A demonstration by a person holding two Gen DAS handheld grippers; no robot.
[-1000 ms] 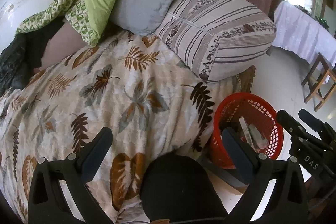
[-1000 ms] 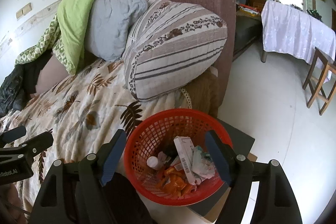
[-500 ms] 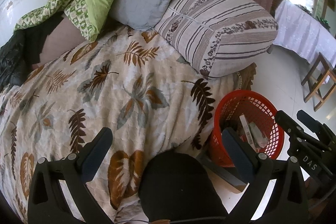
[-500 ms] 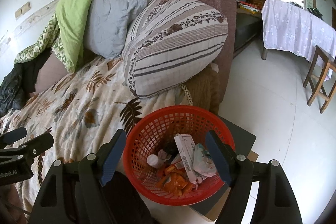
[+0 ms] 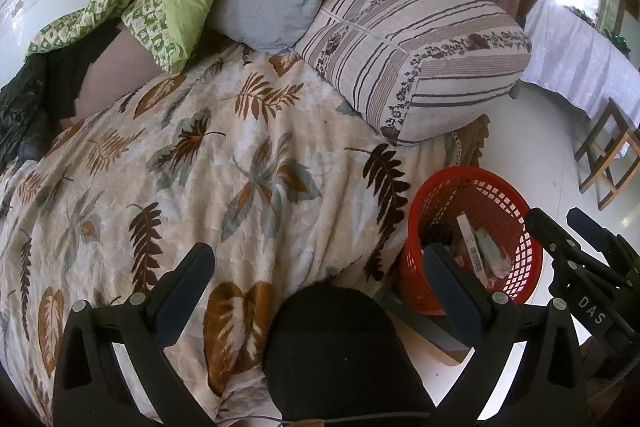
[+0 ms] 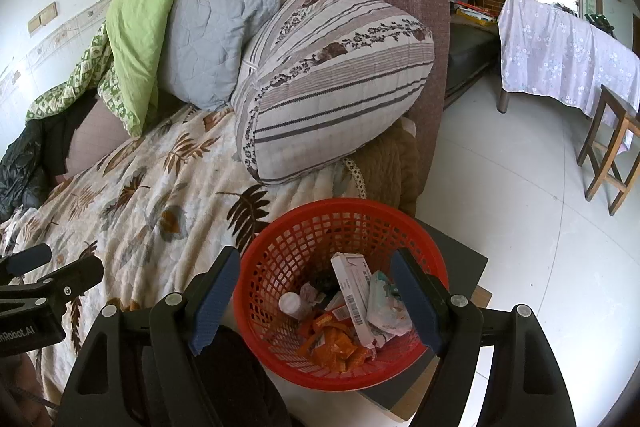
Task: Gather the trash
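Left tongs [image 5: 316,283]: your jaws are spread wide and carry nothing; they hang over the near edge of the leaf-print blanket [image 5: 224,163] on the bed.
Right tongs [image 6: 316,295]: also spread wide and empty, poised directly above the red basket [image 6: 280,247], its mouth framed between the two jaws.
Basket position: on the floor at the corner of the bed, partly resting on a dark flat board [image 6: 460,251]. From your left tongs it lies to the right and slightly ahead; your right tongs are clearly the nearer.
Basket contents: a long white carton [image 6: 354,287] with a barcode, a small white bottle [image 6: 294,305], orange wrappers [image 6: 332,343] and a crumpled pale packet [image 6: 386,307].
Carton axis: its long axis runs roughly away from you, leaning a little to the left at the far end; it lies propped on the other rubbish, not flat.
Remaining trash: no loose litter is visible on the blanket, near the striped bolster [image 5: 416,55] or on the white floor [image 6: 520,207]. The heap of bedding at the head could hide some; that cannot be told.
Judgement: collection looks complete or nearly so. If you next lift the basket, the right tongs should close on the near rim, which runs crosswise to the jaws.
Risk: the mesh wall is thin and may flex in the grip.
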